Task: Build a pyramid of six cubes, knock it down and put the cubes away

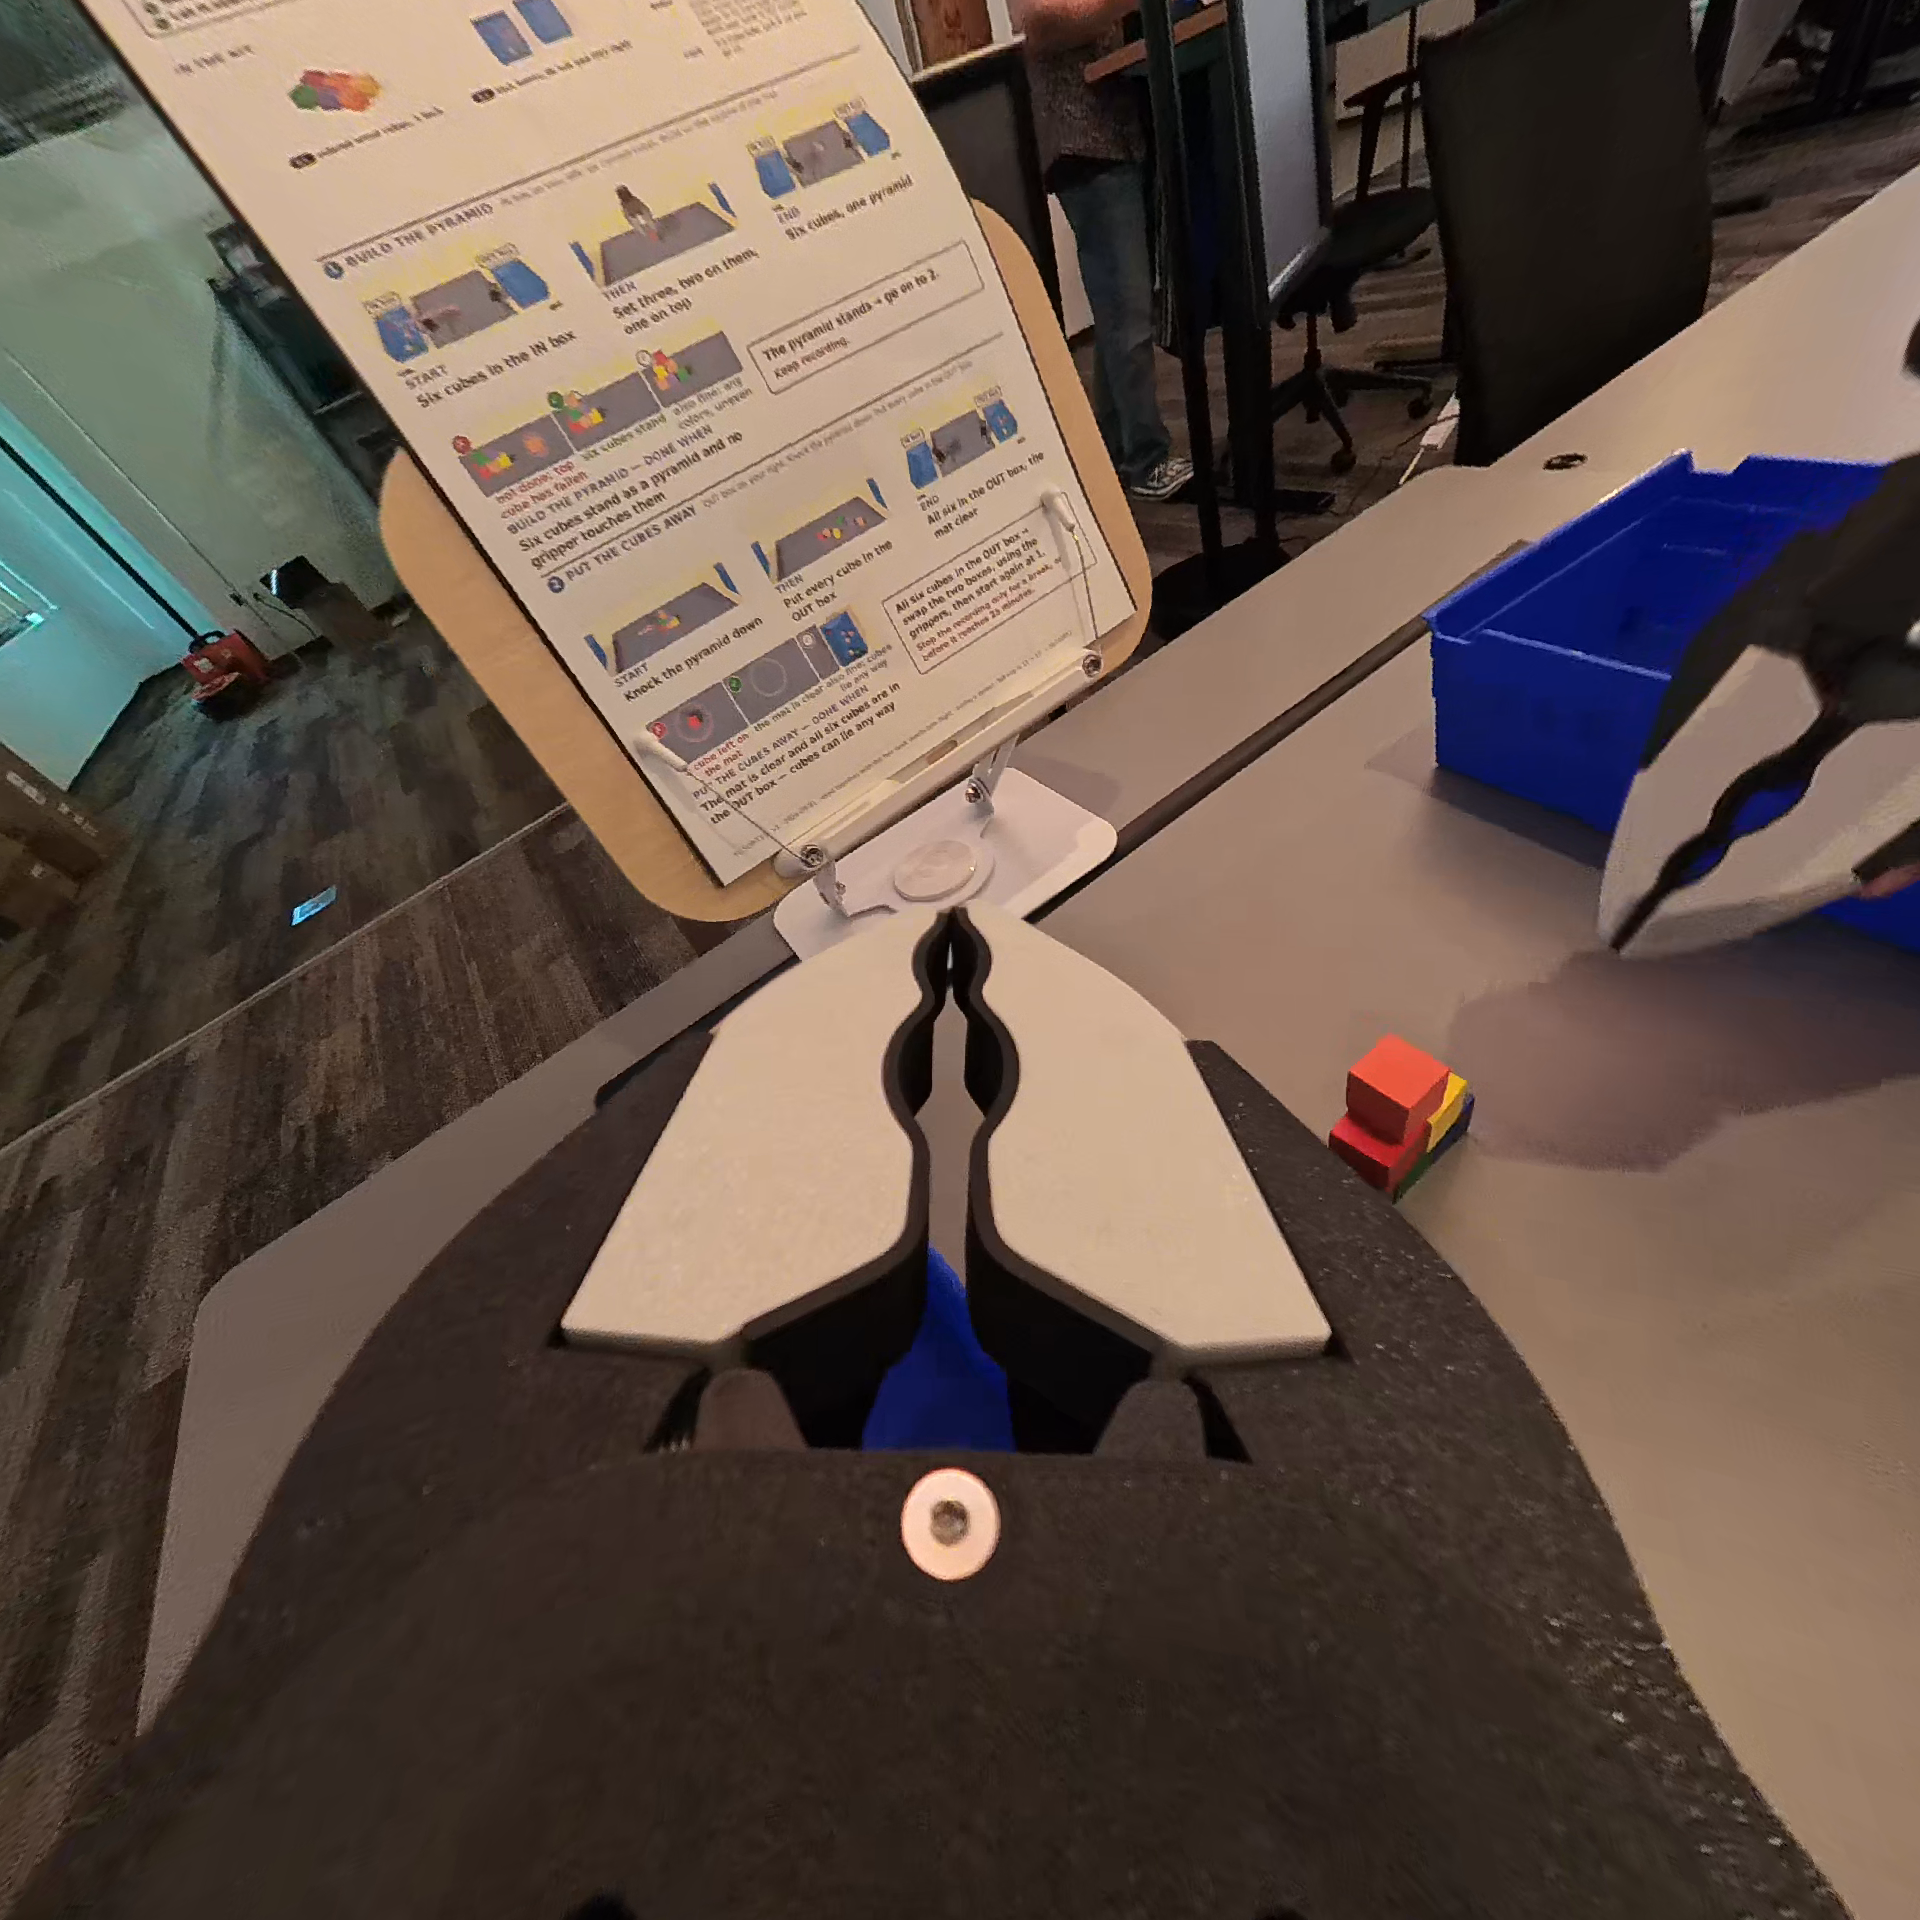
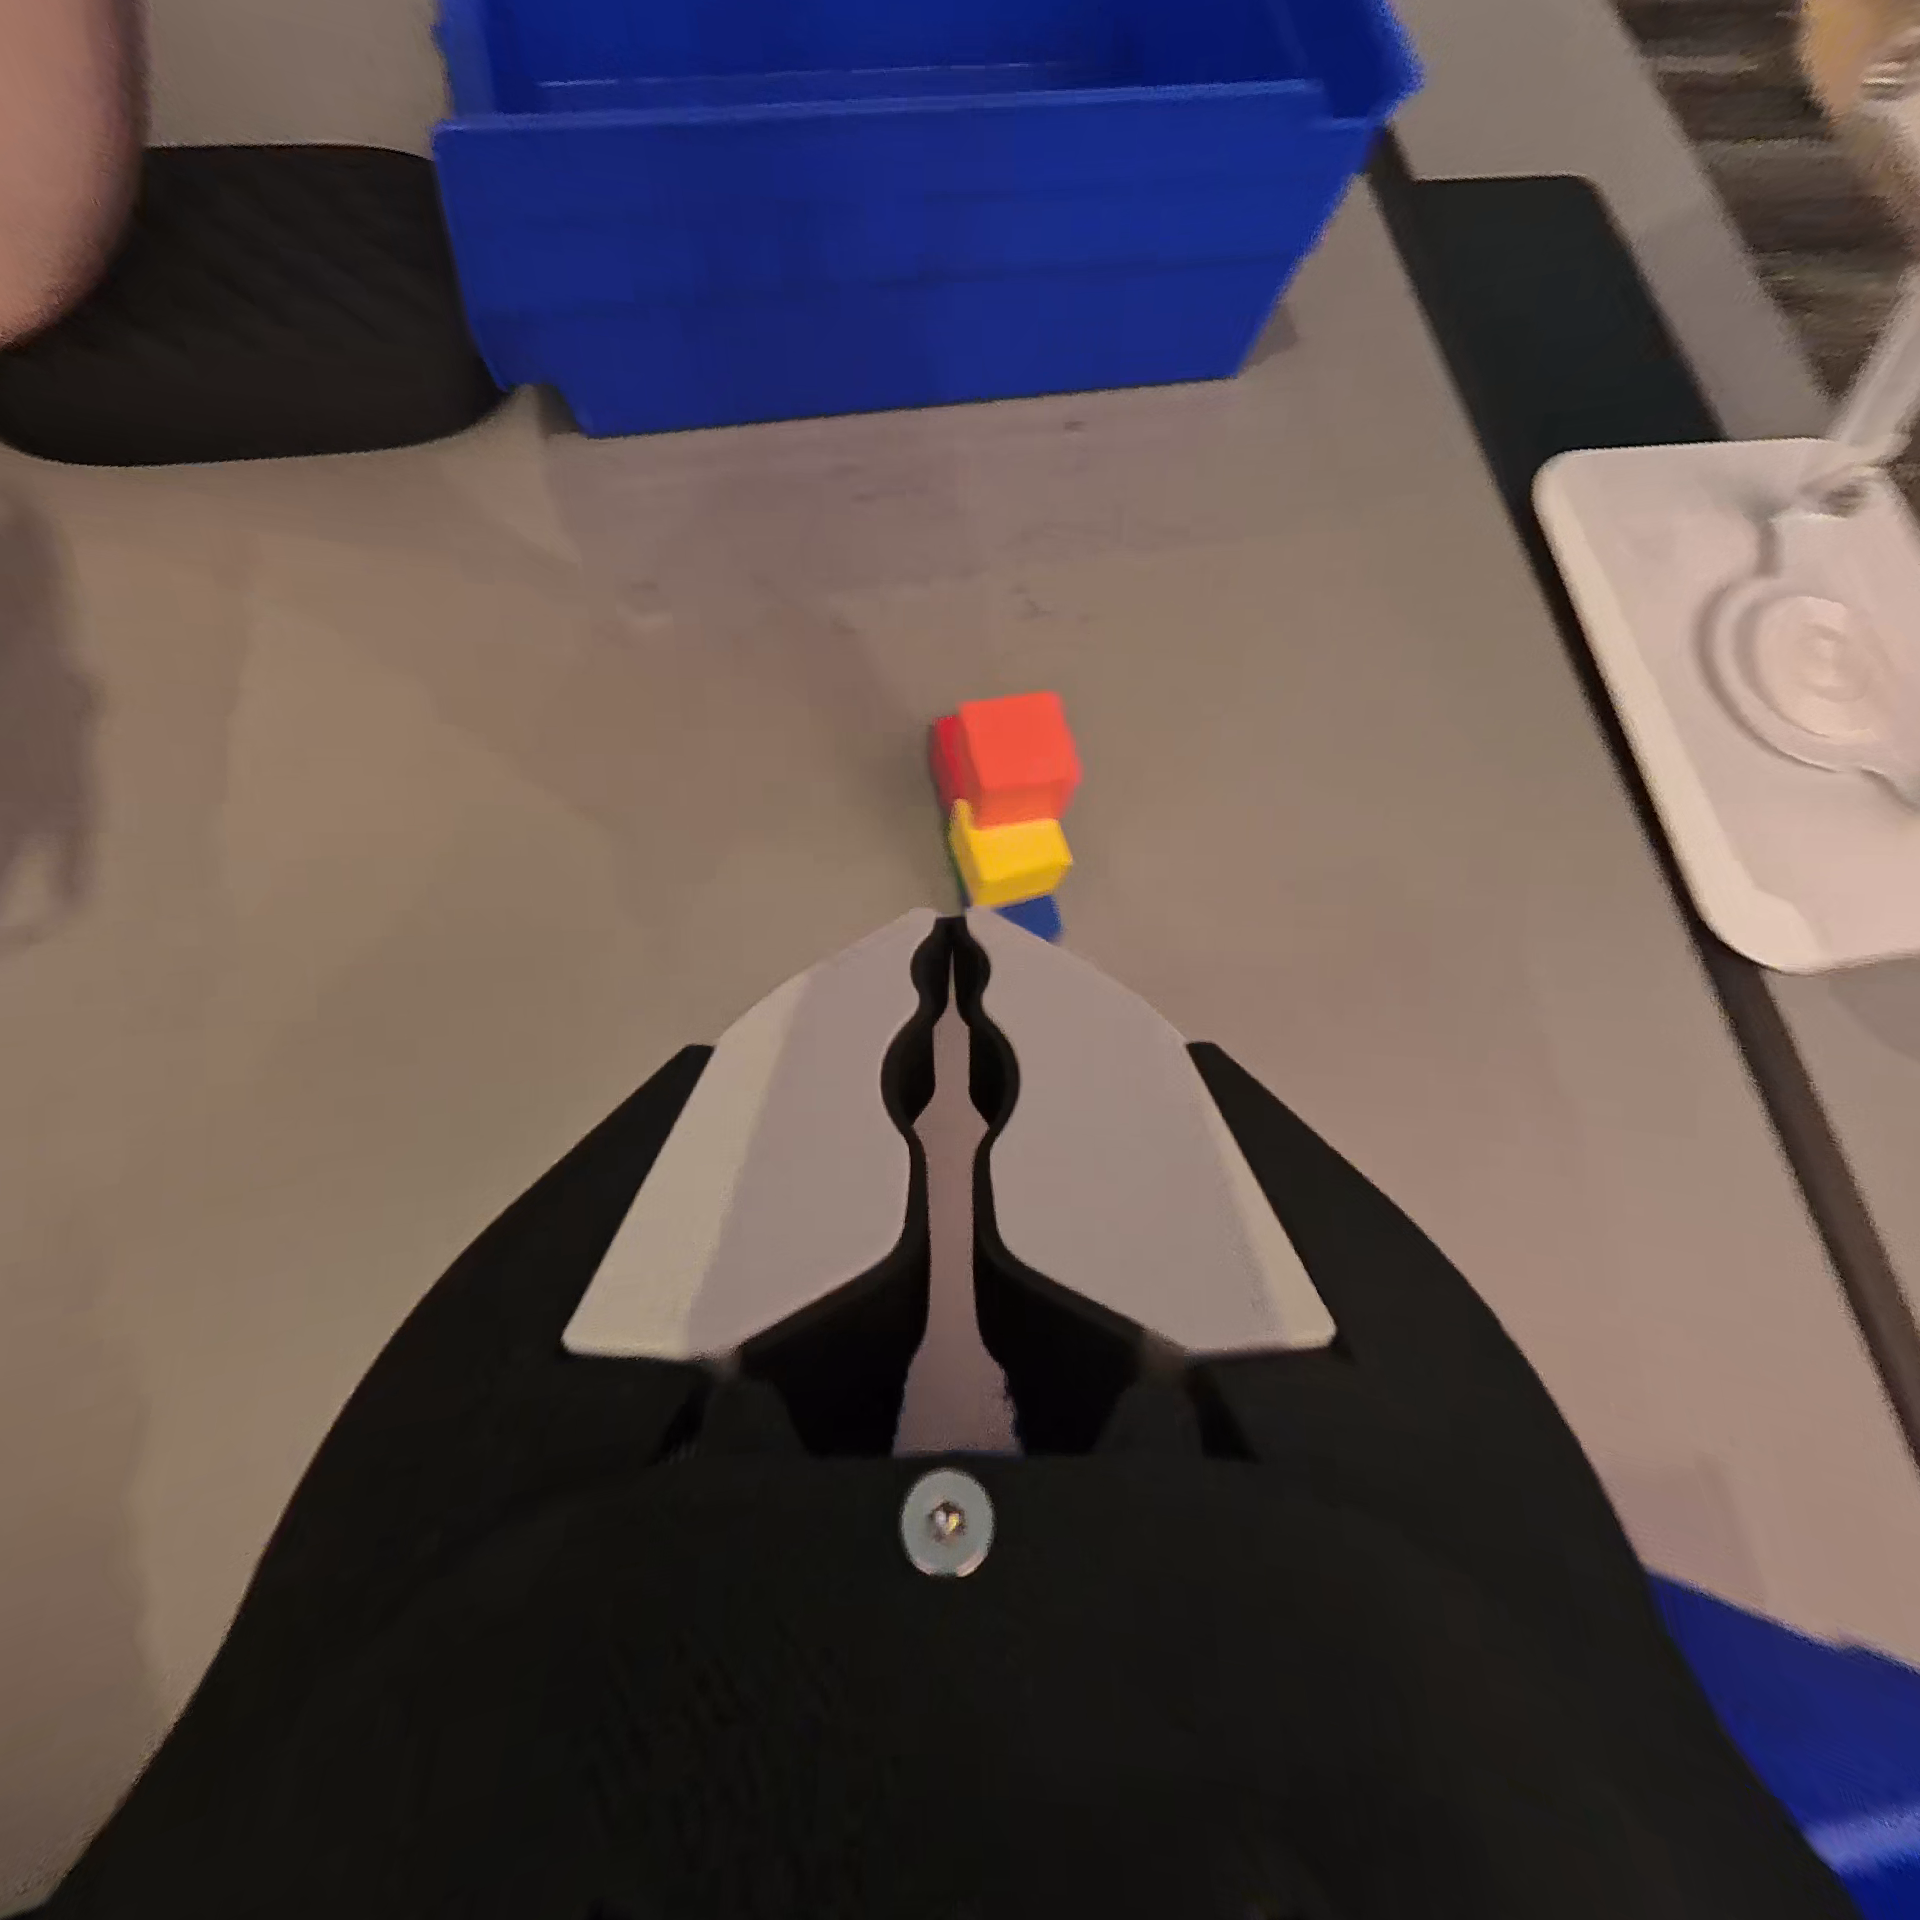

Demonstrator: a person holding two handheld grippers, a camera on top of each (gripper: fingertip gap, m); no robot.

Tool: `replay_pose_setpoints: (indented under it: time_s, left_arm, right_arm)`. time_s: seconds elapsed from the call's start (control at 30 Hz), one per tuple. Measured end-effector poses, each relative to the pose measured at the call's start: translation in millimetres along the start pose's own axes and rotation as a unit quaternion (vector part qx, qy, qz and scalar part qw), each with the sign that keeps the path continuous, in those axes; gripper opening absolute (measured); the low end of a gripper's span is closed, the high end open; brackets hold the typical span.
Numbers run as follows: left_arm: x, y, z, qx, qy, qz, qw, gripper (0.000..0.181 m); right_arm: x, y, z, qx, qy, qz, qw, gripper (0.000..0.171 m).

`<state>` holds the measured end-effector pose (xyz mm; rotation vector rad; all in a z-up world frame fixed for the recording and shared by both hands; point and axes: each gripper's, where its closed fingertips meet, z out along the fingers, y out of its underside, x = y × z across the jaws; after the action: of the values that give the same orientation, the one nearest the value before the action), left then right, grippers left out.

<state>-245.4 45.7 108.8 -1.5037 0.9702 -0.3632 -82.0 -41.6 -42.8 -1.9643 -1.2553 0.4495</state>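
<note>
A small pyramid of coloured cubes [image 1: 1397, 1117] stands on the grey mat [image 1: 1558, 1351], seen end-on: an orange cube [image 2: 1016, 753] on top, yellow [image 2: 1010, 857] and red below, blue and green at the base. My left gripper [image 1: 951, 920] is shut and empty, held above the mat's left side, left of the pyramid. My right gripper [image 2: 951, 923] is shut and empty, its tips just short of the pyramid's blue base cube [image 2: 1034, 914]. It also shows in the left wrist view [image 1: 1704, 862], in the air right of the pyramid.
A blue bin [image 2: 894, 208] stands on the mat beyond the pyramid in the right wrist view. Another blue bin [image 1: 1590, 644] stands at the right in the left wrist view. An instruction sheet on a white stand [image 1: 935, 862] is at the table's far edge. Office chairs stand behind. My hands' fingertips stand some 25 centimeters from each other. Measured from the fingertips, the orange cube [image 2: 1016, 753] is 7 centimeters or so from the right gripper and 25 centimeters from the left. My left wrist view [image 1: 1415, 1064] looks at it from another angle.
</note>
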Motion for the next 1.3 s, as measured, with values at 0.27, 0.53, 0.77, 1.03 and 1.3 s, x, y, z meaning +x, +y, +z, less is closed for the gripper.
replay_pose_setpoints:
  time_s: [0.27,0.53,0.77,1.03,1.3]
  left_arm:
    - [6,-9,-12,0.011,0.021,-0.001,1.000,0.000]
    - [49,8,2,-0.047,0.119,0.019,0.992,0.000]
    - [49,18,13,-0.070,0.099,0.045,0.992,0.000]
    - [38,9,4,-0.048,0.087,0.030,0.995,0.000]
    - [39,10,5,-0.050,0.090,0.032,0.994,0.000]
  right_arm:
    - [-50,13,60,-0.091,-0.076,-0.030,0.993,0.001]
    - [-52,19,63,-0.106,-0.087,-0.023,0.990,0.001]
    - [-52,24,77,-0.113,-0.081,-0.027,0.990,0.001]
    - [-50,33,110,-0.141,-0.049,-0.054,0.987,0.001]
    - [-13,34,129,-0.153,0.018,-0.053,0.987,0.001]
